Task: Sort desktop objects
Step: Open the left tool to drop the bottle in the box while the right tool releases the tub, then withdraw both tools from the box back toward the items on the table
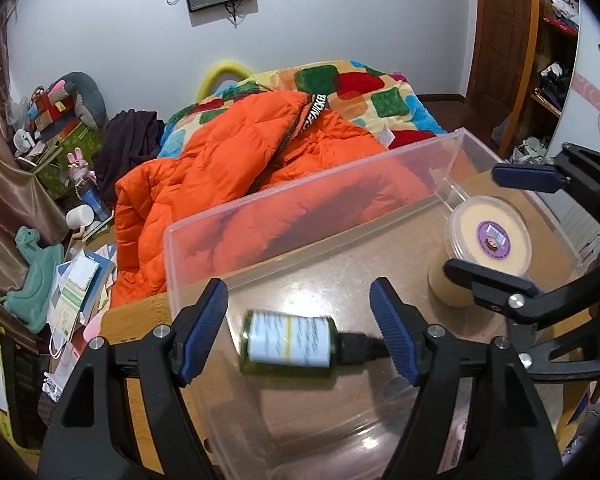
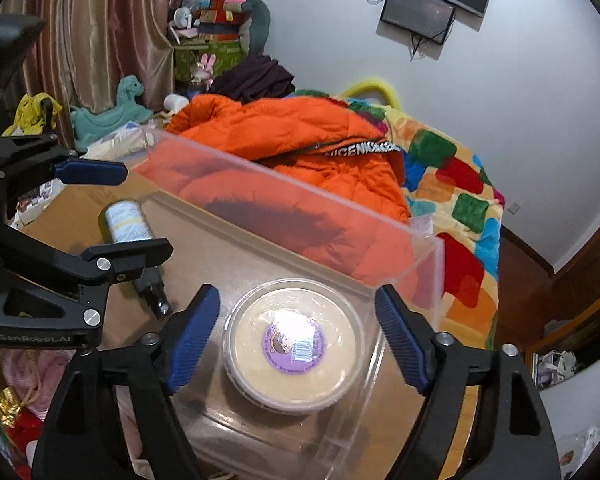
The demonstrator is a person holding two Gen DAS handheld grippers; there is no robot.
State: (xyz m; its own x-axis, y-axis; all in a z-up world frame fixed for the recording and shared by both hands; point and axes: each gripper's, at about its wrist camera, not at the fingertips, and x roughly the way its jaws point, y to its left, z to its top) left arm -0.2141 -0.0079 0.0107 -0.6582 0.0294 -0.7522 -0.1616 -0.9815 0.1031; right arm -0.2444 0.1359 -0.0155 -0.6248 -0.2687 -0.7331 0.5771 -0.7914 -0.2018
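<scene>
Two grippers hang over one clear plastic bin [image 1: 203, 236], which stands on a brown desk [image 2: 79, 200] and serves as the reference for all that follows. Inside the bin, toward its left end, a green bottle [image 1: 287, 344] with a white printed label and a black pump cap lies on its side on the floor of the bin; its outline is blurred. The left gripper [image 1: 300, 340] is above it with jaws spread wide, one blue pad on each side of the bottle and neither pad touching it. Inside the bin, at its right end and close to the end wall, a round tub [image 2: 293, 344] with a cream-coloured lid and a purple sticker sits upright. The right gripper [image 2: 297, 342] is over that tub, jaws likewise wide, the pads standing clear of the lid rim on both sides. Each gripper also shows at the edge of the other's view, black-framed with blue pads. Beyond the far wall of the bin an orange padded jacket [image 1: 219, 168] lies across a patchwork blanket [image 2: 460, 184] of coloured squares. Left of the bin, past the desk edge, a teal toy horse [image 2: 111, 112] stands among papers and boxes.
</scene>
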